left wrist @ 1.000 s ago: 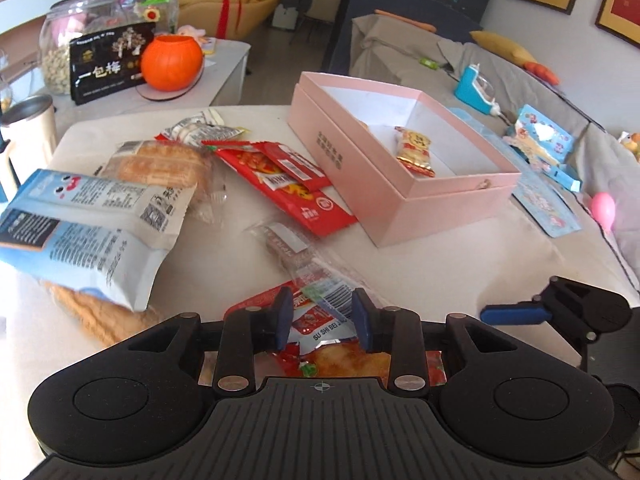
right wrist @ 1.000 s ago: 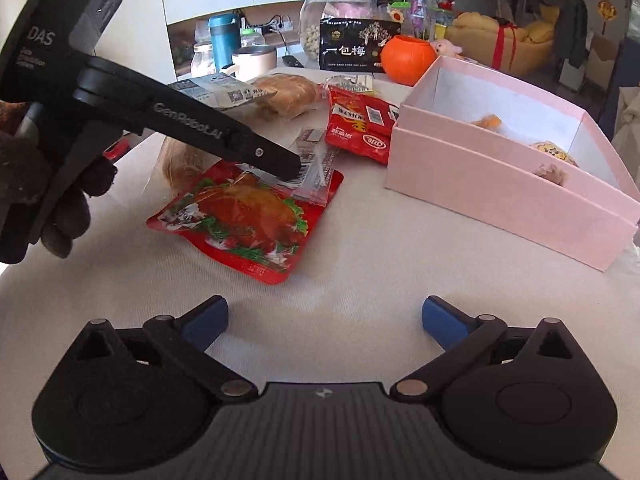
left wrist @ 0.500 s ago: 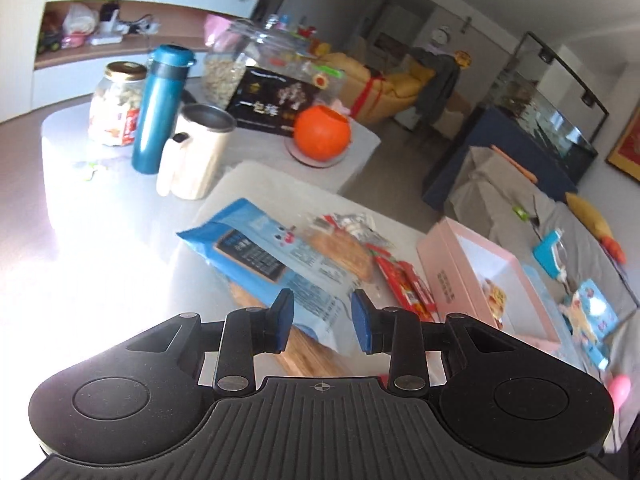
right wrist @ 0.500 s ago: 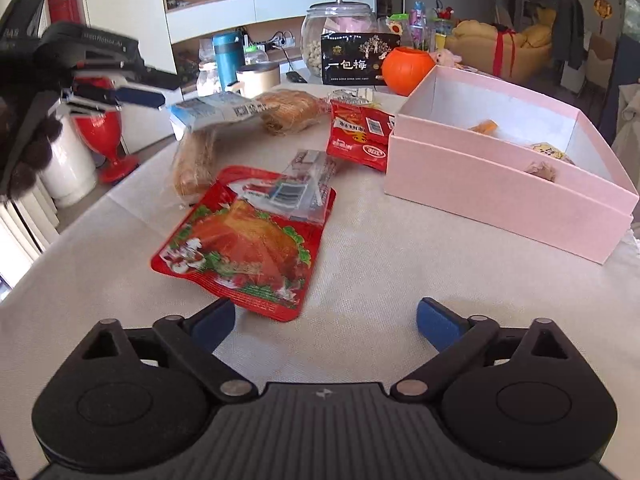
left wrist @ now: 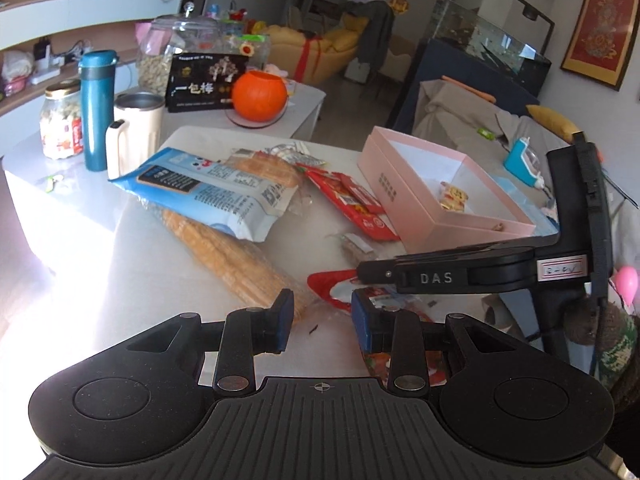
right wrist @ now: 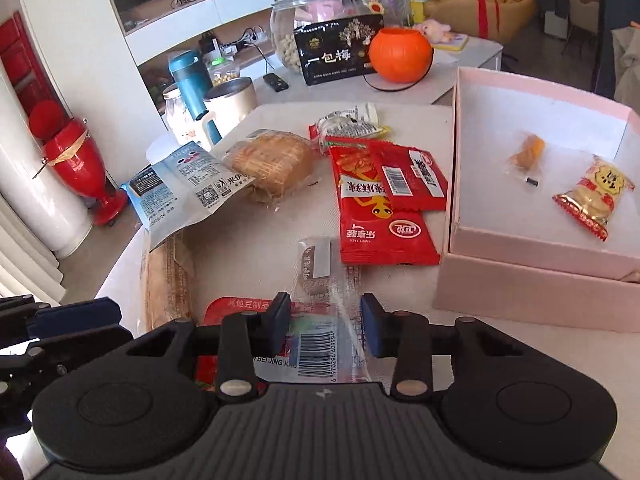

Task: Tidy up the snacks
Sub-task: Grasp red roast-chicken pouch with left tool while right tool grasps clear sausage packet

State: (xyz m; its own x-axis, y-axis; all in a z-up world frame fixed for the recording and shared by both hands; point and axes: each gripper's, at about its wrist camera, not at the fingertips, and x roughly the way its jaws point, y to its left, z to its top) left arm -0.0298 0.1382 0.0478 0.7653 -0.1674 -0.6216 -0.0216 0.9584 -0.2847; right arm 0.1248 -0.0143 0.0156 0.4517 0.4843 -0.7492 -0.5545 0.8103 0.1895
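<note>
Right wrist view, left to right. At far left, a red vase [right wrist: 78, 168] stands on the floor beside a white column. On the table [right wrist: 500, 352], at left of centre, a blue-and-white snack bag [right wrist: 188, 190] overlaps a wrapped bread [right wrist: 272, 164]; a long pack of biscuits [right wrist: 166, 280] lies below it. At centre, red snack packets [right wrist: 384, 204] lie just beside the pink box [right wrist: 536, 292], which fills the right side and holds two small wrapped snacks. At upper centre, on a second table, stand a teal flask [right wrist: 190, 80], a cream mug [right wrist: 228, 108], a glass jar [right wrist: 308, 28] and an orange pumpkin pot [right wrist: 400, 54].

The right claw [right wrist: 326, 322], bottom centre, has just been closing; a clear barcoded packet [right wrist: 320, 344], lying on a red chicken pouch [right wrist: 240, 308], sits between its pads, contact not discernible. The left claw [left wrist: 322, 318] is closed on nothing, above the table.
</note>
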